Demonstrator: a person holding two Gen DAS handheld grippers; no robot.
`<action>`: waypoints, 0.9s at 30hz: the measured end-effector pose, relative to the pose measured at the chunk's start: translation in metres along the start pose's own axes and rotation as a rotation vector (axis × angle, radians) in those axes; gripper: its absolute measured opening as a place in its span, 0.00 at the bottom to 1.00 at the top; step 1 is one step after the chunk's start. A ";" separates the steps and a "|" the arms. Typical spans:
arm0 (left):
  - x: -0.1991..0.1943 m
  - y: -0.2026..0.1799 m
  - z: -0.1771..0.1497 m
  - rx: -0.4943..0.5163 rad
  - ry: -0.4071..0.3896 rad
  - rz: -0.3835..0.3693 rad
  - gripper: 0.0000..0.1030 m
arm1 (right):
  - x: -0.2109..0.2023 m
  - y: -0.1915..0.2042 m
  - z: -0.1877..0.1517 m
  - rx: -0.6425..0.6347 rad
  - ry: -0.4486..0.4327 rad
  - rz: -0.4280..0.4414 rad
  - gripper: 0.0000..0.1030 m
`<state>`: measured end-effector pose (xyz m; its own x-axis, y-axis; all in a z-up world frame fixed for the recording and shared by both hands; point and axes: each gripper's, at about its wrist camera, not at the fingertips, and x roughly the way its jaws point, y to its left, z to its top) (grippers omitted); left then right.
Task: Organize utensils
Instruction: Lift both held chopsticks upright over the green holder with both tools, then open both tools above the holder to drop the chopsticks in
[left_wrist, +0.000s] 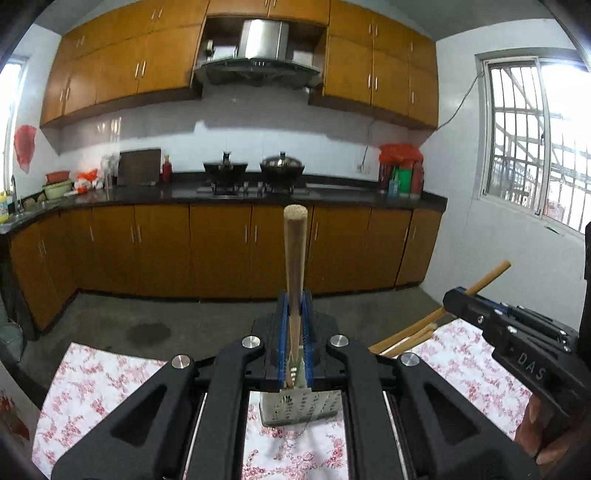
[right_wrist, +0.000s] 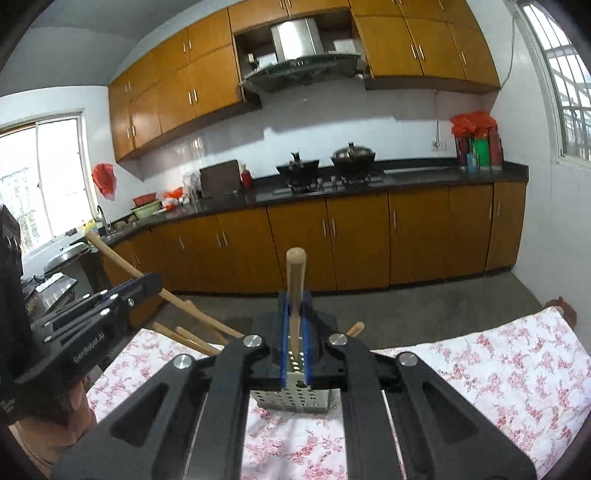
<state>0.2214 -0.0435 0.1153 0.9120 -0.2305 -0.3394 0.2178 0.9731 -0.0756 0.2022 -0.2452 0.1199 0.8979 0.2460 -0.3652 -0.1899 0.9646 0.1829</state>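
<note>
Grippers, left (left_wrist: 294, 306) and right (right_wrist: 294, 310), each clamp upright wooden handles above holder (right_wrist: 291, 397).

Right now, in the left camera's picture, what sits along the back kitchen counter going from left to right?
Red basin → dark cutting board → red canister → black wok → lidded pot → red and green packages in the right corner.

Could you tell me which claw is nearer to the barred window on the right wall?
Right. The right claw sits on the barred window side of the table; the left claw is beyond it, farther from that window.
</note>
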 end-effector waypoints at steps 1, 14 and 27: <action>0.002 0.000 -0.002 -0.005 0.012 -0.004 0.07 | 0.004 -0.001 -0.001 0.000 0.007 -0.002 0.08; 0.008 0.012 -0.009 -0.043 0.048 -0.028 0.38 | 0.012 0.006 -0.005 -0.035 -0.005 -0.030 0.33; -0.084 0.027 -0.026 0.032 -0.144 0.100 0.98 | -0.083 0.008 -0.032 -0.053 -0.210 -0.082 0.96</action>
<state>0.1418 0.0020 0.1172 0.9695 -0.1336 -0.2055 0.1329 0.9910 -0.0172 0.1134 -0.2549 0.1220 0.9730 0.1468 -0.1783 -0.1286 0.9856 0.1098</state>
